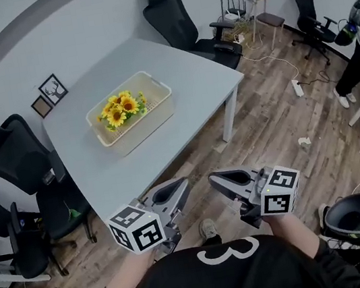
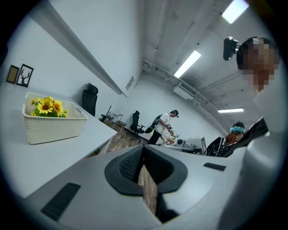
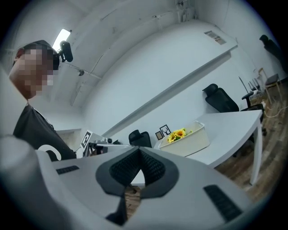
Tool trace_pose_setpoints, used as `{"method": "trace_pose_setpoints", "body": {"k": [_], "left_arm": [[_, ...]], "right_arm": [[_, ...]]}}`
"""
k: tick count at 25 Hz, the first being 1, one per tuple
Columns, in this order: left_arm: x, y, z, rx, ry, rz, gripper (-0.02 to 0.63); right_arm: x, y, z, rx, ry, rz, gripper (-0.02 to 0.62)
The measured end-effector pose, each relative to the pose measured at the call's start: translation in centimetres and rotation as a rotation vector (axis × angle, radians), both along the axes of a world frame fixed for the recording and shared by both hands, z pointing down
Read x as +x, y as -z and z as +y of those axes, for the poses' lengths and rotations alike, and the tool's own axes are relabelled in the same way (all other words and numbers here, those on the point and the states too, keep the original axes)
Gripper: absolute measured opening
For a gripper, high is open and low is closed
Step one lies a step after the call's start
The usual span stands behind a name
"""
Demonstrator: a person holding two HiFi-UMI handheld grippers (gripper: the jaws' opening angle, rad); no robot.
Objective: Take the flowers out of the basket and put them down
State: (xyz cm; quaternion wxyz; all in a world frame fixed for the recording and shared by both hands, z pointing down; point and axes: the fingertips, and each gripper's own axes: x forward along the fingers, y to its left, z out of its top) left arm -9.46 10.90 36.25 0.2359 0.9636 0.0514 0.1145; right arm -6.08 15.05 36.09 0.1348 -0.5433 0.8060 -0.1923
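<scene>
Table (image 1: 190,83) ahead; left claw (image 1: 179,188), right claw (image 1: 218,181) level, shut.

You are working in bright, even light from ceiling strip lights (image 2: 186,64), which burn out to plain white in both gripper views. Shadows on the wooden floor (image 1: 279,123) are soft-edged and faint, and the table (image 1: 178,92) reads matte and evenly pale. Your head view is sharp out to the far flowers (image 1: 121,108), with straight lines bowing toward its edges. Both gripper views bend hard and fall to black at the corners. The left gripper (image 2: 143,147) and right gripper (image 3: 138,149) blur close to the lens.
</scene>
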Motion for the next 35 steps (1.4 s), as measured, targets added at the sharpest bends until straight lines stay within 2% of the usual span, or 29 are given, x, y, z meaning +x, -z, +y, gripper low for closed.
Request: {"method": "trace_pose_setpoints", "body": {"k": [4,12,16,26,35], "left_arm": [[2.1,-0.6,-6.1,-0.018,0.055,0.004,0.014],[3.1,-0.9,-16.8,-0.06,0.187,0.047,0.014],[2.8,-0.6,-19.2,-0.069,0.228,0.067,0.012],[2.8,-1.2,-22.0,-0.047,0.31,0.028,0.012],[5.7,-1.4,-27.9,-0.056,0.453,-0.005,0.014]], "right_arm": [[1.7,-0.7,-6.2,-0.035,0.068,-0.007,0.008],[4.1,0.1,-15.7,-0.084,0.153,0.07,0.008],[4.4,0.8,-17.9,-0.084,0.19,0.121,0.008],[4.4,0.8,-22.0,-0.051,0.318,0.172,0.008],[8.9,0.7,-30.0,-0.034,0.444,0.228,0.008]]}}
